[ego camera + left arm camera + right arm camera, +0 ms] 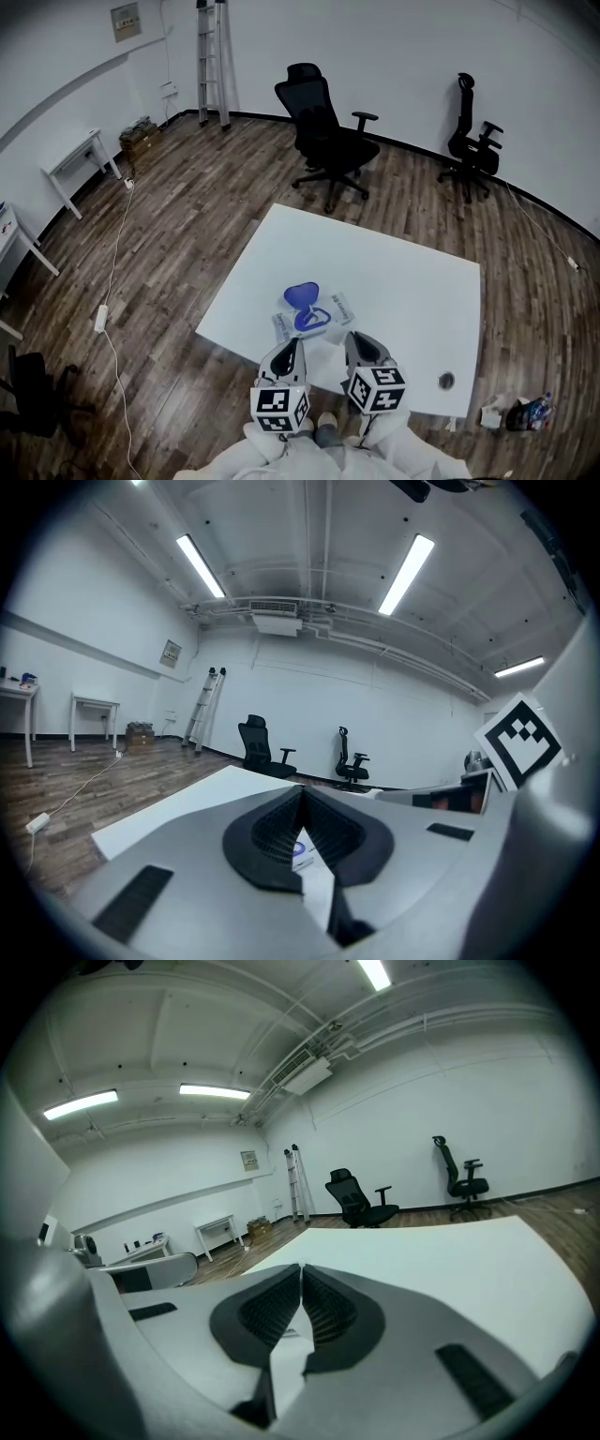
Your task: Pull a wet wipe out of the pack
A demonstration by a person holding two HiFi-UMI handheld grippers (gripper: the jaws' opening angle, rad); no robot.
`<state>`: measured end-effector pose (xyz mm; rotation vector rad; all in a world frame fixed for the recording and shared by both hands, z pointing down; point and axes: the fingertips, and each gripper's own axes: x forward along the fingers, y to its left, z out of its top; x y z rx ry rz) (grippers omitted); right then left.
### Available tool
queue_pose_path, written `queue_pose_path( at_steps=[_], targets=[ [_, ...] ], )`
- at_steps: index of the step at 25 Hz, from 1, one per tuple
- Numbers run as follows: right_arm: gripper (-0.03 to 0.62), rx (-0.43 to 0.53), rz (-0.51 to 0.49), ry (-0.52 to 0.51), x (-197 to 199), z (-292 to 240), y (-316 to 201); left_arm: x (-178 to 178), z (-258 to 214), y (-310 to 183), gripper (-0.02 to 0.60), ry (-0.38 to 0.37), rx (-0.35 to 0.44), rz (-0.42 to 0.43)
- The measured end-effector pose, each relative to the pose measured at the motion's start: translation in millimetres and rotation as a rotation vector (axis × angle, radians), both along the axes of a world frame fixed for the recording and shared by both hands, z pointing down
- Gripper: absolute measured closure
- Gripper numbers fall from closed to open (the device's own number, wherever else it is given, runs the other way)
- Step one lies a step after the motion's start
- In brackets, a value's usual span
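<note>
White table (pixel 403 281) on a wood-plank floor (pixel 187 216) bore the wet-wipe pack (pixel 311 321), blue lid (pixel 302 295) raised; left gripper (pixel 293 343) and right gripper (pixel 352 337), jaws closed on nothing, hovered near it

We see a smooth, matt white table (pixel 403 281) on a dark wood-plank floor (pixel 187 216). The wipe pack (pixel 314 319) at lower centre looks plastic.
</note>
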<state>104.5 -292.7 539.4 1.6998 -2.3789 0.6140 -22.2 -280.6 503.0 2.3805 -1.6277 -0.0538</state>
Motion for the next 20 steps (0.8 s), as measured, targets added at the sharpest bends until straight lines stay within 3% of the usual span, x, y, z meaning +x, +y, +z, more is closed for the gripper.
queue_pose_path(
  at_steps=[20],
  targets=[
    [0.580, 0.007, -0.007, -0.003, 15.3, -1.0, -13.7, 9.9, -2.2, -16.9, 0.583, 0.001, -0.007, -0.023]
  ],
)
